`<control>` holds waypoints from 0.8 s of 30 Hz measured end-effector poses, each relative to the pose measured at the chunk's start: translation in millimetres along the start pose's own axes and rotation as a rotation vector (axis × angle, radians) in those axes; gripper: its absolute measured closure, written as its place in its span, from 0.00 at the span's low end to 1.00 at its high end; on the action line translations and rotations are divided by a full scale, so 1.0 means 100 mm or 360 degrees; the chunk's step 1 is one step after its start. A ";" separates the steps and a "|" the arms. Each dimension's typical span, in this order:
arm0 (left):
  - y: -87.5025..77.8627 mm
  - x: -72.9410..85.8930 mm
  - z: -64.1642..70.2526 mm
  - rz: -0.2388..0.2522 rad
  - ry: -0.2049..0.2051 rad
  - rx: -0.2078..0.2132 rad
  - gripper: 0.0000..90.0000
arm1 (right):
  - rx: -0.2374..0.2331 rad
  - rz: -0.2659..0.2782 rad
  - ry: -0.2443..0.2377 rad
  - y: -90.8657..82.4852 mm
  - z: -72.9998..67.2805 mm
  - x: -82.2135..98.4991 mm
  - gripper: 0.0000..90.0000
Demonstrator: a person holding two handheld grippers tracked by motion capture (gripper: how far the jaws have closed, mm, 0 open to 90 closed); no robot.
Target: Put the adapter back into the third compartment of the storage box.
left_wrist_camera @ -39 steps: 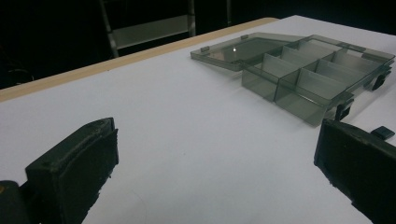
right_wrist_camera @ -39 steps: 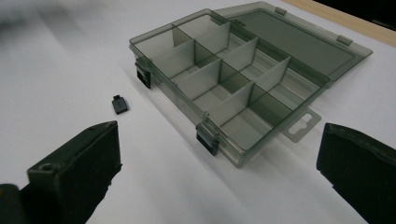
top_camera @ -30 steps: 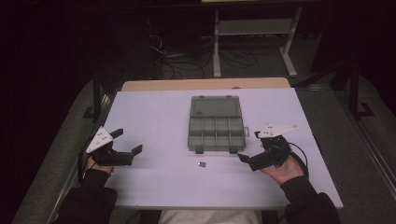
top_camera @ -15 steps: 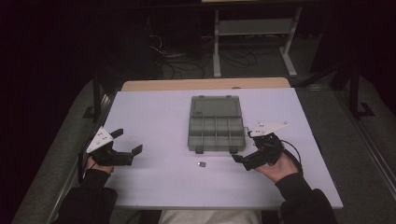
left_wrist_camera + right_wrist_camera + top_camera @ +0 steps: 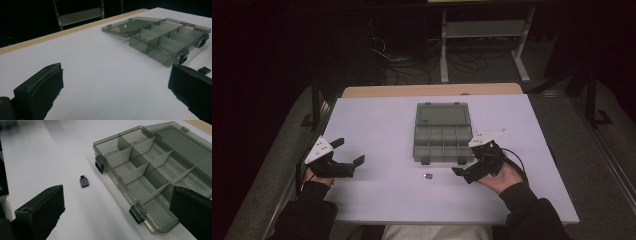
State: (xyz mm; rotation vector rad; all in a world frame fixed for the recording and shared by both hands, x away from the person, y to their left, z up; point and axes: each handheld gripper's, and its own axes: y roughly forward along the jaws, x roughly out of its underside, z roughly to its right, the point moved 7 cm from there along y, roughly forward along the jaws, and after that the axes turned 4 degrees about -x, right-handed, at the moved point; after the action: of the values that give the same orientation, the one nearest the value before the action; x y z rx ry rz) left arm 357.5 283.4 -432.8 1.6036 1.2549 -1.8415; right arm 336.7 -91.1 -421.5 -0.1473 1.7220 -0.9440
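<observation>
One small dark part (image 5: 428, 176) lies flat on the white table (image 5: 377, 125), just in front of the near edge of a grey see-through compartment box (image 5: 443, 141) and apart from it. In the right gripper view the same small part (image 5: 84, 181) sits on bare table just off the box's front wall, between its two dark latches. The box (image 5: 152, 175) is open, its lid laid back flat on the far side, and thin dividers split it into compartments; those in view hold nothing that can be made out.

The right gripper (image 5: 464, 175) is held low over the table just right of the small part, near the box's front right corner, its jaws spread wide with nothing between them. The person's right hand (image 5: 499, 175) grips it from behind, with a cable looping off to the right.

The left gripper (image 5: 348, 151) rests well apart, near the table's left edge, held by the left hand (image 5: 314, 177); its jaws also stand wide open and empty, pointing across bare table toward the box (image 5: 162, 37)
</observation>
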 end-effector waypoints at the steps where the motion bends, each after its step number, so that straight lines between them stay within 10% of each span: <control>1: 0.00 0.00 0.00 0.0000 0.0001 0.0001 0.00 | -0.0005 -0.0003 -0.0008 0.01 -0.01 -0.01 0.00; 24: 0.00 0.00 0.01 -0.0007 0.0011 0.0003 0.00 | -0.0117 -0.0090 -0.0090 0.28 -0.21 -0.18 0.00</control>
State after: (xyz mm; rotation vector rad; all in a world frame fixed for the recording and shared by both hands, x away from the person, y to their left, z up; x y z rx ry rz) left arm 357.3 282.8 -433.3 1.6109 1.2608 -1.8420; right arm 335.6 -52.1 -424.1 -0.2699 1.7083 -0.9100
